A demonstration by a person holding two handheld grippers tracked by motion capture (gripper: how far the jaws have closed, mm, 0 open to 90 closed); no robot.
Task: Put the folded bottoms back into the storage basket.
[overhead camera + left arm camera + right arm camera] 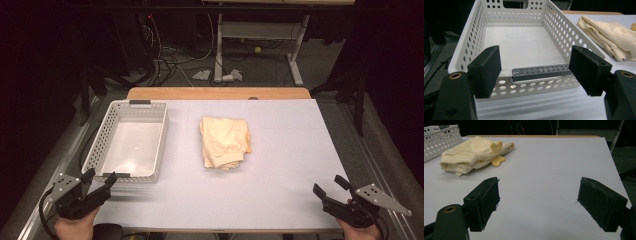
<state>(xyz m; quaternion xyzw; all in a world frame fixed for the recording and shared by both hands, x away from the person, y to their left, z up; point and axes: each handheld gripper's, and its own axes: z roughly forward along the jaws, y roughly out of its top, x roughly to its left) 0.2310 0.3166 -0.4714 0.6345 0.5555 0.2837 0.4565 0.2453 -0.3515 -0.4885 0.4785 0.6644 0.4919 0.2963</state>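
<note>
We hold the left gripper (100,181) at the near end of the white perforated basket (102,137), jaws spread wide and empty; the right gripper (330,187) hovers at the near right corner of the counter (290,150), equally wide and empty. The folded cream garment (224,141) lies mid-counter, just right of the basket and apart from both grippers. Risk, in our judgement: a one-sided pinch could unfold the loose layers, and the left jaws may snag the basket's grey handle (540,72) and drag it. The counter is a smooth pale sheet over wood; beyond it lie a dark room, floor cables (170,60) and a desk frame (260,35)
</note>
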